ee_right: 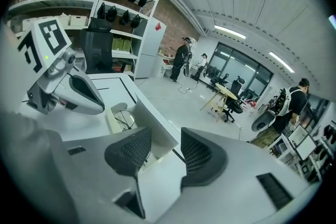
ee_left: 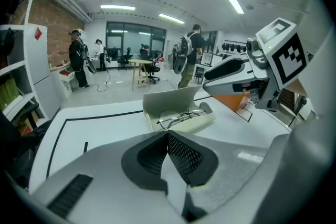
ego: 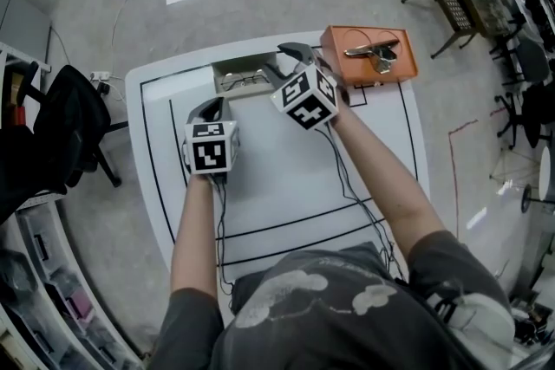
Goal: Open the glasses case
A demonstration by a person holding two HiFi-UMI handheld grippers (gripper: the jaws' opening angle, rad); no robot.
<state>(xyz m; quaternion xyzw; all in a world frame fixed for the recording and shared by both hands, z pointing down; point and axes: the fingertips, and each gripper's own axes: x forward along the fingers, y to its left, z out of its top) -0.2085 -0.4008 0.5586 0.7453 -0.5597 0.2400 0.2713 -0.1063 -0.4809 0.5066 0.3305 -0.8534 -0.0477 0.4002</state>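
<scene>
Glasses case looked open already.
Right fingers stood apart around the raised lid, not squeezing; left fingers were closed, empty. Next: back off without bumping it.

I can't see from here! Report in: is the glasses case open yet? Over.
Left gripper jaws shut, empty. Right gripper jaws apart around the lid. Glasses case open, glasses inside. Nothing blocking.

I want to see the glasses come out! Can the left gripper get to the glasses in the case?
Probably yes. The case lies open, the glasses sit uncovered, and only table lies between them and the left gripper. Its jaws are shut, so they must open first.
</scene>
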